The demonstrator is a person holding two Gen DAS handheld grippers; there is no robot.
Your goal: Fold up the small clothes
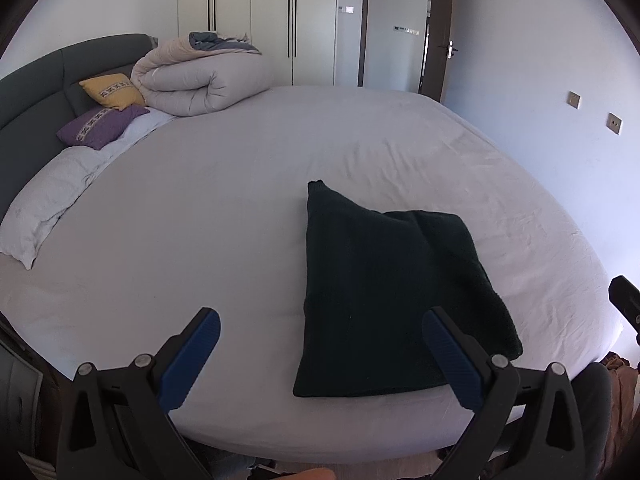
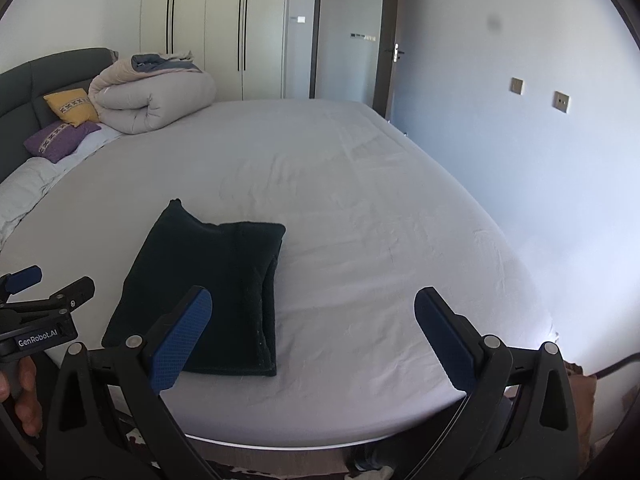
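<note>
A dark, folded knit garment [image 1: 392, 280] lies flat on the white bed sheet [image 1: 180, 220] near the bed's front edge. My left gripper [image 1: 322, 316] hovers open over the front edge, with its right finger above the garment's near right part and nothing held. In the right wrist view the garment [image 2: 212, 272] sits left of centre on the sheet [image 2: 380, 240]. My right gripper [image 2: 314, 294] is open and empty, its left finger over the garment's near edge. The left gripper [image 2: 36, 292] shows at the far left, held by a hand [image 2: 24, 396].
A rolled beige duvet [image 1: 200, 80] lies at the head of the bed, beside yellow [image 1: 114, 90] and purple [image 1: 98, 128] cushions, a white pillow [image 1: 44, 200] and a dark headboard [image 1: 32, 92]. A wardrobe [image 1: 256, 20] and a doorway [image 1: 396, 28] stand behind. A wall [image 2: 540, 160] runs close along the bed's right side.
</note>
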